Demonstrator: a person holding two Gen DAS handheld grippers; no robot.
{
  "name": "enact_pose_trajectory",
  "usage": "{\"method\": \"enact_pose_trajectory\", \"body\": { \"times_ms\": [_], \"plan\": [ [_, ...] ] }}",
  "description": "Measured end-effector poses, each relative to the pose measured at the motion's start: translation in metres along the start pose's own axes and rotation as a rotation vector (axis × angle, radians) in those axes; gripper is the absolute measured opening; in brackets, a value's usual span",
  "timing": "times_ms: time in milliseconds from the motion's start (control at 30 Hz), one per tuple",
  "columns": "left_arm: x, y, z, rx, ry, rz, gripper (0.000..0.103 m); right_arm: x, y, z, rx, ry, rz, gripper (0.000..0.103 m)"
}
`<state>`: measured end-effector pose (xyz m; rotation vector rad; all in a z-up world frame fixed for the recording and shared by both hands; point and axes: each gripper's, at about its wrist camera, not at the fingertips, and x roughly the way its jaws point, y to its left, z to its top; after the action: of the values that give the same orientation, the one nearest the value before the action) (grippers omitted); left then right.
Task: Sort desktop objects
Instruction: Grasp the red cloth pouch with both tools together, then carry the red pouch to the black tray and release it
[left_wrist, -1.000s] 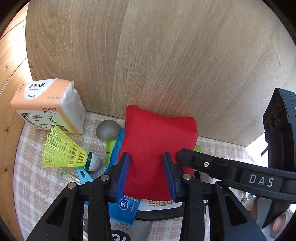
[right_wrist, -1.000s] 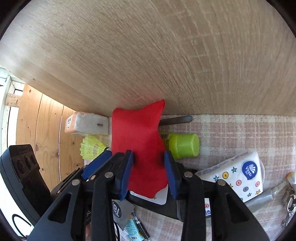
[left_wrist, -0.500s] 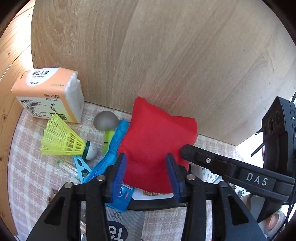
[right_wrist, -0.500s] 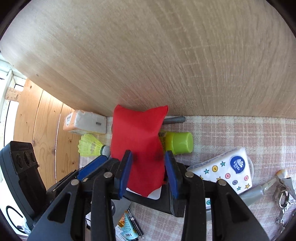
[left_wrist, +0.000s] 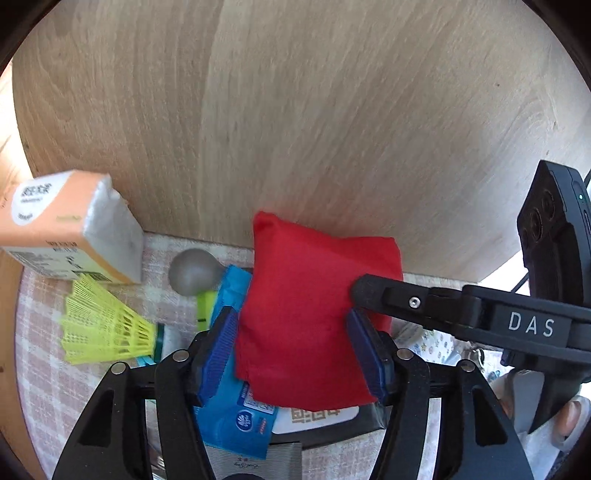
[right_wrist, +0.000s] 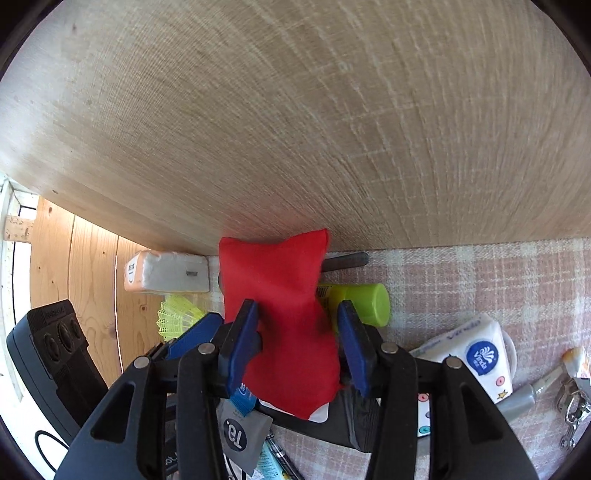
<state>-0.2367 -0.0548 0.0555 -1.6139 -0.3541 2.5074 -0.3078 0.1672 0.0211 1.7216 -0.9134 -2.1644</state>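
Both tools grip the red pouch (left_wrist: 317, 314), lifted above the cluttered tabletop (right_wrist: 480, 280): left tool (left_wrist: 291, 354), right tool (right_wrist: 295, 347). It looks soft, light and saggy, so pinching mid-body, as now, seems safest.

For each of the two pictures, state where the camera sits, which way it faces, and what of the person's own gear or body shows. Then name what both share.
Left wrist: on the left gripper, facing the wooden wall; the right gripper's finger crosses at right, a fingertip below.
Right wrist: on the right gripper, facing the same wall; the left gripper appears at lower left.
Shared: red bag, shuttlecock.
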Motion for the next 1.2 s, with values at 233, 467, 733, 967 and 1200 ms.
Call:
{"method": "enact_pose_trajectory", "body": {
  "times_ms": [233,467,733,967,1200],
  "plan": [
    [0.0,-0.007,-0.022,-0.067,0.045,-0.099,0.064,0.004,-0.002,-0.005,0.011,0.005,0.019,0.042],
    [-0.005,-0.048,-0.069,-0.018,0.067,-0.12,0.063,0.008,-0.001,-0.017,0.009,0.014,0.006,0.043],
    [-0.021,-0.125,-0.134,0.012,0.07,-0.123,0.063,-0.013,-0.014,-0.058,-0.071,0.013,-0.067,0.043],
    [-0.039,-0.204,-0.228,0.05,0.113,-0.15,0.063,-0.047,-0.058,-0.117,-0.014,0.018,-0.071,0.043],
    [-0.041,-0.269,-0.295,0.036,0.139,-0.169,0.059,-0.086,-0.091,-0.175,0.014,-0.01,-0.066,0.043]
  ]
}}
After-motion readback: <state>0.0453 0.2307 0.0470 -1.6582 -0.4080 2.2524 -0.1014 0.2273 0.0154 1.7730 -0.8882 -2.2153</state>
